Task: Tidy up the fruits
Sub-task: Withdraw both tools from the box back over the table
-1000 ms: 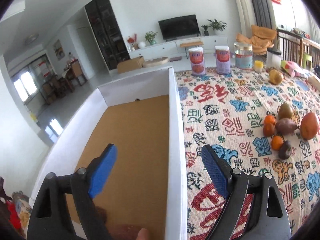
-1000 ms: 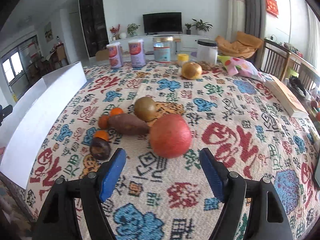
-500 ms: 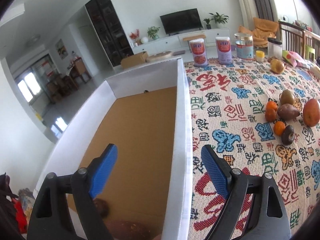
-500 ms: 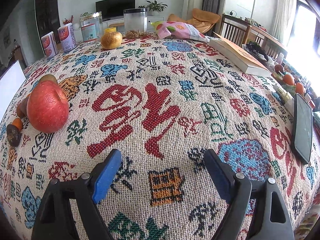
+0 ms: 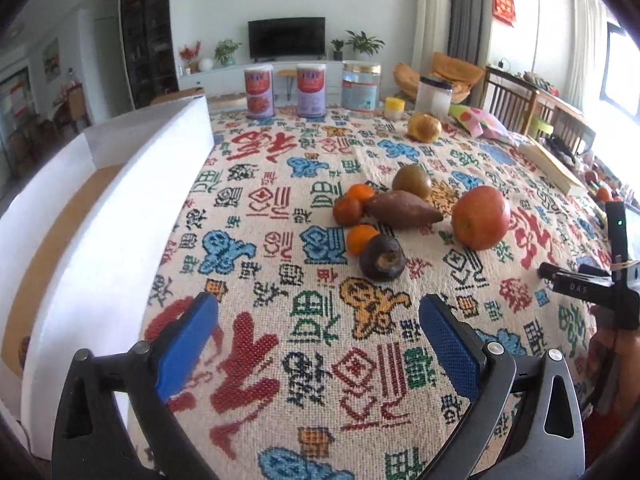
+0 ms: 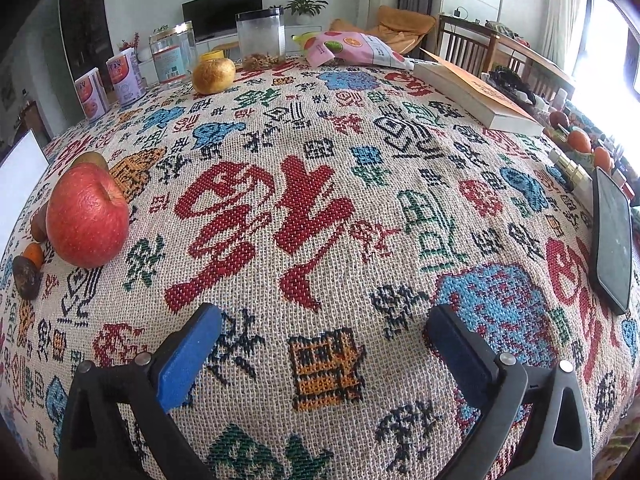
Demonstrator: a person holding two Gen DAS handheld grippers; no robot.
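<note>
You were between picks, as I read it: your left gripper (image 5: 318,336) hung spread and empty above the patterned tablecloth (image 5: 280,240), pointed toward the cluster of fruit, and your right gripper (image 6: 324,344) was likewise released, holding nothing, low over bare cloth well to the right of the fruit. The white box (image 5: 120,208) stood along the left edge of the table, its brown floor partly visible, and was probably where the fruit belonged. The dark round fruit (image 5: 382,258) lay nearest your left gripper, touching a small orange (image 5: 360,238); behind them sat the sweet potato (image 5: 402,210), two more oranges, a greenish-brown fruit (image 5: 412,181), and the red apple (image 5: 480,217) just to the right. A yellowish fruit (image 5: 425,128) stood well apart near the far jars. The next move likely called for reaching forward and closing on the dark fruit without nudging the orange. Around you were tins, a book (image 6: 476,96), a phone (image 6: 612,236), and a living room with a television.
</note>
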